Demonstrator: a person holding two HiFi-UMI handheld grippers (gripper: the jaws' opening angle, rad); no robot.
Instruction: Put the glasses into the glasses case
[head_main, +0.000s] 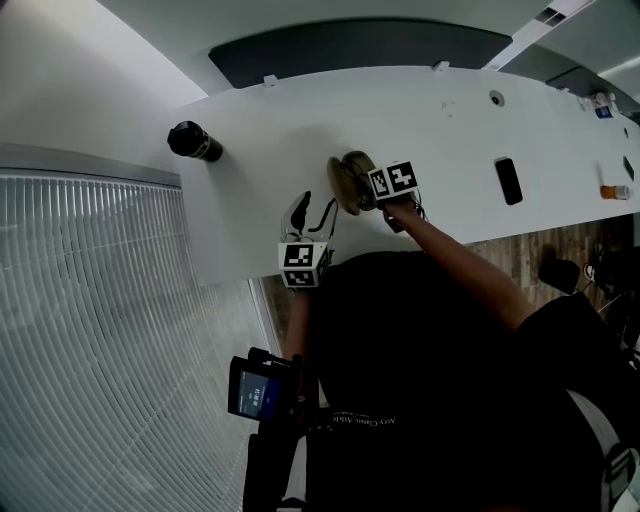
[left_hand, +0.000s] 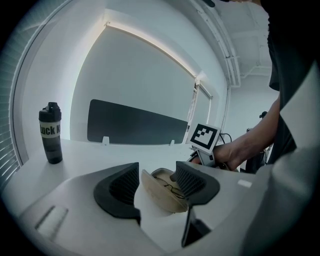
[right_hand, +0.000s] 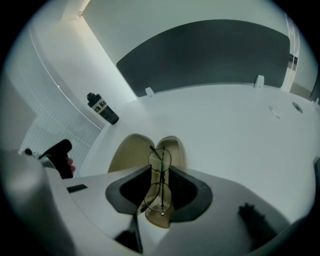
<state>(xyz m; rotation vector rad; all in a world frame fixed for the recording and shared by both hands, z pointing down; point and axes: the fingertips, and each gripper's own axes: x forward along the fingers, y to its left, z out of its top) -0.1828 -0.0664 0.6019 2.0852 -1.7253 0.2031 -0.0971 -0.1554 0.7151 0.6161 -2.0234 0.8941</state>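
Right hand-held gripper (right_hand: 160, 169) seemingly pinches round wire-rimmed glasses (right_hand: 160, 181) over the tan clamshell case (right_hand: 126, 152) — left hand-held gripper (left_hand: 157, 173) gapes.

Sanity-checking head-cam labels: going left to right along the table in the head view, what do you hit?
black bottle → left hand-held gripper → glasses case, lying open → flat black object → small orange item
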